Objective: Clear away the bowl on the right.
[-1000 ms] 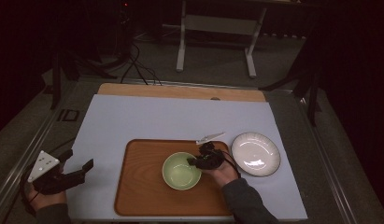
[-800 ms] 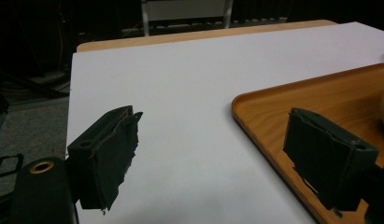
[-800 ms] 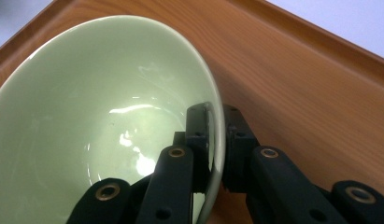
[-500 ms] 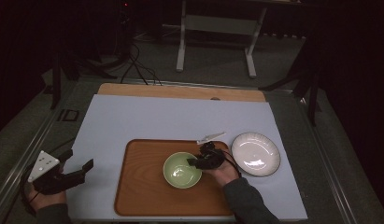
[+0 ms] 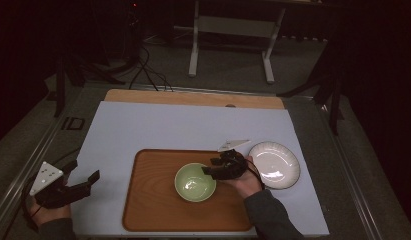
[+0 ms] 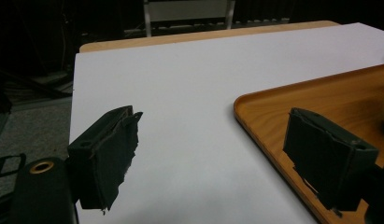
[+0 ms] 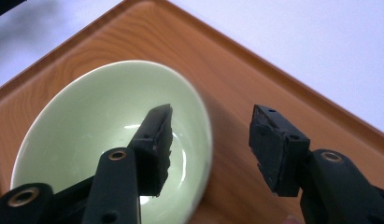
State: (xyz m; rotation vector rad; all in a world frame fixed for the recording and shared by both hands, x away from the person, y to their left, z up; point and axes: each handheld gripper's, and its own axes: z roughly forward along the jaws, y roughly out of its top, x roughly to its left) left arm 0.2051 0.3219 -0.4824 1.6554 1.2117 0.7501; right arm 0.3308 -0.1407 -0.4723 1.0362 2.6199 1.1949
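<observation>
Worktop (image 5: 158, 127) open and passable across far half and left of tray (image 5: 148, 200). Near right blocked by green bowl (image 5: 194, 183) on tray and white plate (image 5: 274, 164) just beside tray's right edge.

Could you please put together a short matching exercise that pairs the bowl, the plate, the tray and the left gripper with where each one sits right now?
Things:
1. green bowl
2. white plate
3. wooden tray
4. left gripper

Places:
A. on the white table cover, right of the tray
B. over the table's left edge, jaws open, nothing between them
C. on the tray, its rim between the right gripper's open jaws
D. flat on the white table cover, at its near middle

Pairs: 1-C, 2-A, 3-D, 4-B
</observation>
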